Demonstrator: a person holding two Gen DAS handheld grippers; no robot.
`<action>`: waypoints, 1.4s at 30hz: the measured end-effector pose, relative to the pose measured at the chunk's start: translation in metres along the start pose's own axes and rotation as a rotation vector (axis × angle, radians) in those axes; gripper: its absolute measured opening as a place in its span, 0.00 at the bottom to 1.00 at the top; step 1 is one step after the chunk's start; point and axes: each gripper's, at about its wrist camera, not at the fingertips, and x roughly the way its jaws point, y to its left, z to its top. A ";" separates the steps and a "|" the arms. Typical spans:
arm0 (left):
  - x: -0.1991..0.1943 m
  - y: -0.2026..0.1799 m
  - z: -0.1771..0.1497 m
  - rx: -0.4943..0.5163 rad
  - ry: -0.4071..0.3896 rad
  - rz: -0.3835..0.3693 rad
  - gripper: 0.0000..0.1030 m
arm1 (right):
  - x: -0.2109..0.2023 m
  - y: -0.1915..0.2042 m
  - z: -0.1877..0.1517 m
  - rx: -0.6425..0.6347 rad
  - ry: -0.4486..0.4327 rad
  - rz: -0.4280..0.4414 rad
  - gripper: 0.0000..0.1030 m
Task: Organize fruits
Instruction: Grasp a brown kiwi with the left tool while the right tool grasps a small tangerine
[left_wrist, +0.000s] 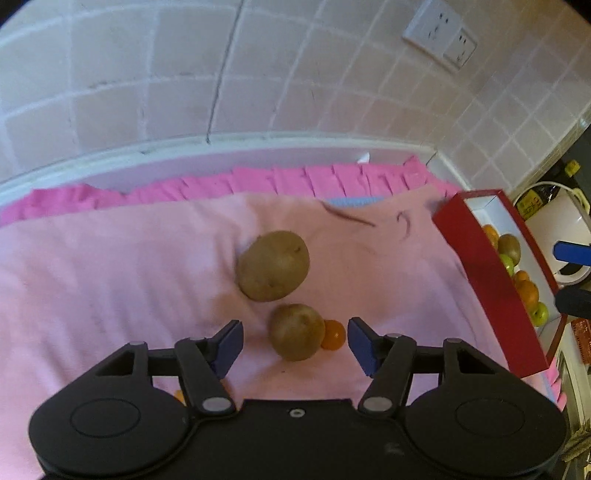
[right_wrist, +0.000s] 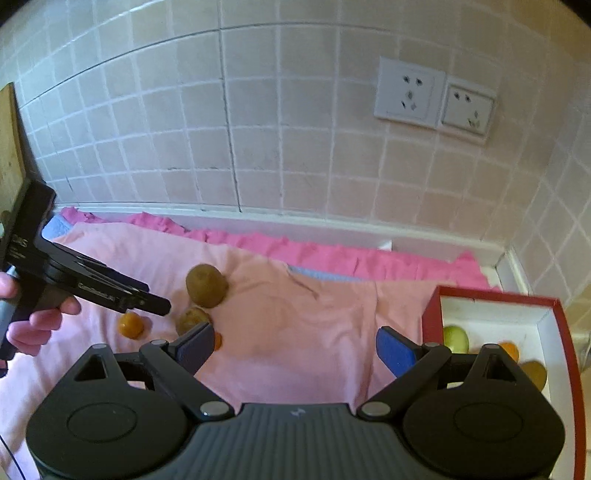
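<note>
Two brown kiwis sit on the pink cloth ahead of the left gripper; the nearer kiwi lies right between its half-spread pads, untouched, with a small orange tucked against its right side. The bigger kiwi is just beyond. Off to the right, the red box holds more fruit. The right gripper hangs wide apart over bare cloth, nothing in it.
</note>
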 end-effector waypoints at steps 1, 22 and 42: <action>0.005 0.000 0.000 0.001 0.007 0.004 0.71 | 0.001 -0.002 -0.003 0.010 0.005 0.000 0.93; 0.043 0.006 0.003 -0.031 0.061 0.001 0.58 | 0.090 0.051 -0.036 0.028 0.135 0.193 0.89; 0.034 0.011 -0.003 -0.034 0.024 -0.004 0.44 | 0.116 0.056 -0.030 0.020 0.137 0.212 0.88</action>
